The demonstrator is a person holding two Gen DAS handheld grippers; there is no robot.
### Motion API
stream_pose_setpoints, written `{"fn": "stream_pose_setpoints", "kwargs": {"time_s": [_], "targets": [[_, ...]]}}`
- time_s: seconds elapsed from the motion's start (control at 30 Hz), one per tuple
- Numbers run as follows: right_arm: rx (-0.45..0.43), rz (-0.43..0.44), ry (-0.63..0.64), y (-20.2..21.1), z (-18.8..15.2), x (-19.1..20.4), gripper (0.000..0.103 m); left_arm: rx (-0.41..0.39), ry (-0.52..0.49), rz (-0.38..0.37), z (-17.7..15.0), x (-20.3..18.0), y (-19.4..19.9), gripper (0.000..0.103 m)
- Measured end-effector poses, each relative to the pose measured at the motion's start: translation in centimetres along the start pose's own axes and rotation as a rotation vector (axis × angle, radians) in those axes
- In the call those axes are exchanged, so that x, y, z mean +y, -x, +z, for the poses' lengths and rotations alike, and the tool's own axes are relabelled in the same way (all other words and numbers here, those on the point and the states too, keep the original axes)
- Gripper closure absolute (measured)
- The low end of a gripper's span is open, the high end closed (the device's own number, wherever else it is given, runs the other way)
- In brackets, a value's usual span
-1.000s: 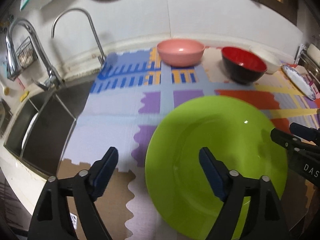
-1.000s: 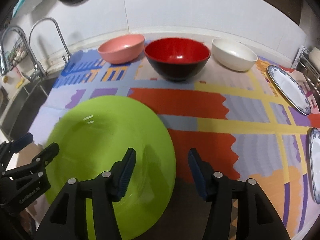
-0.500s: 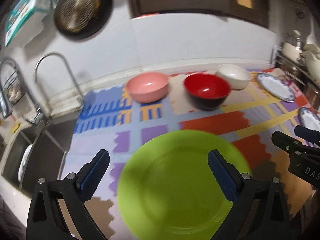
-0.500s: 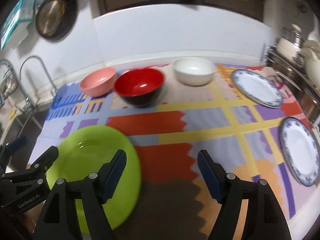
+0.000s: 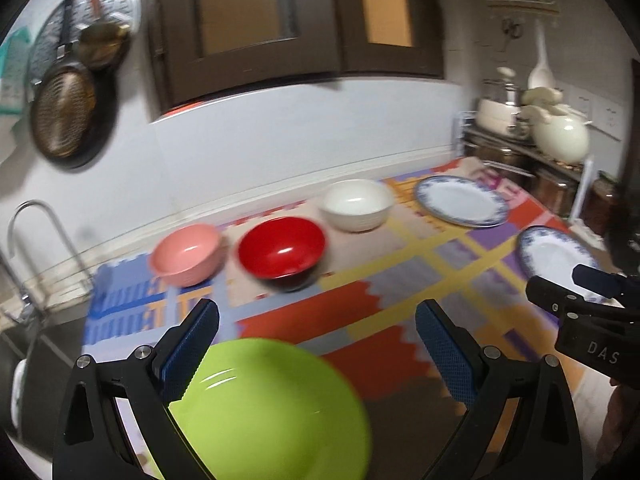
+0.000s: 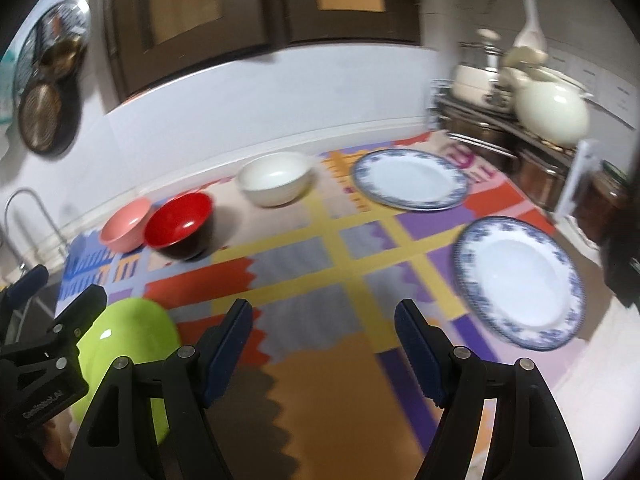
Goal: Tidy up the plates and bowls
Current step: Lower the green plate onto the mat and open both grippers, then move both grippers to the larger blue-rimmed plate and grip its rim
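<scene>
— What's laid out on that patchwork mat (image 6: pixel 304 264)?

— A lime-green plate (image 5: pixel 264 412) lies flat at about seven o'clock, nearest us. Three bowls sit upright in a row along the back: a pink bowl (image 5: pixel 187 254) at ten o'clock, a red bowl (image 5: pixel 282 254) with a black outside just beside it, and a white bowl (image 5: pixel 356 205) towards twelve.

— And the other plates?

— Two white plates with blue patterned rims, both flat: the far blue-rimmed plate (image 6: pixel 410 179) at one o'clock, the near blue-rimmed plate (image 6: pixel 520 280) at three. They lie apart.
</scene>
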State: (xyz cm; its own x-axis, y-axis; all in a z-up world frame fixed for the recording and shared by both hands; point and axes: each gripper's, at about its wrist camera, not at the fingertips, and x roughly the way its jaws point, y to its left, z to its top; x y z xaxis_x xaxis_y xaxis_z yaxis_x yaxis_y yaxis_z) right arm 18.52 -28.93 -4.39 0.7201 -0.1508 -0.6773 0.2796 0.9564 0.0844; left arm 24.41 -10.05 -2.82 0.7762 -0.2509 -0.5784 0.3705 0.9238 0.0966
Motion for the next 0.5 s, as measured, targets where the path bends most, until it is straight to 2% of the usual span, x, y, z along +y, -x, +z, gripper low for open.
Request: {"fn": "stream_pose_setpoints", "kwargs": {"time_s": [0.2,0.27,0.5], "targets": [[-0.040,-0.081,-0.047,1.4,0.5,-4.6,0.029,-0.014,-0.030,-0.087,1.4,-4.3,-0.5,0.003],[-0.052,-0.101,-0.058,1.8,0.6,-6.0,0.021,-0.025,-0.043,-0.104,1.9,-5.7,-0.5,0.001],[-0.096,-0.169,-0.114,2.8,1.1,-10.8,0.020,-0.023,-0.067,-0.158,3.5,-10.4,-1.7,0.000]]}}
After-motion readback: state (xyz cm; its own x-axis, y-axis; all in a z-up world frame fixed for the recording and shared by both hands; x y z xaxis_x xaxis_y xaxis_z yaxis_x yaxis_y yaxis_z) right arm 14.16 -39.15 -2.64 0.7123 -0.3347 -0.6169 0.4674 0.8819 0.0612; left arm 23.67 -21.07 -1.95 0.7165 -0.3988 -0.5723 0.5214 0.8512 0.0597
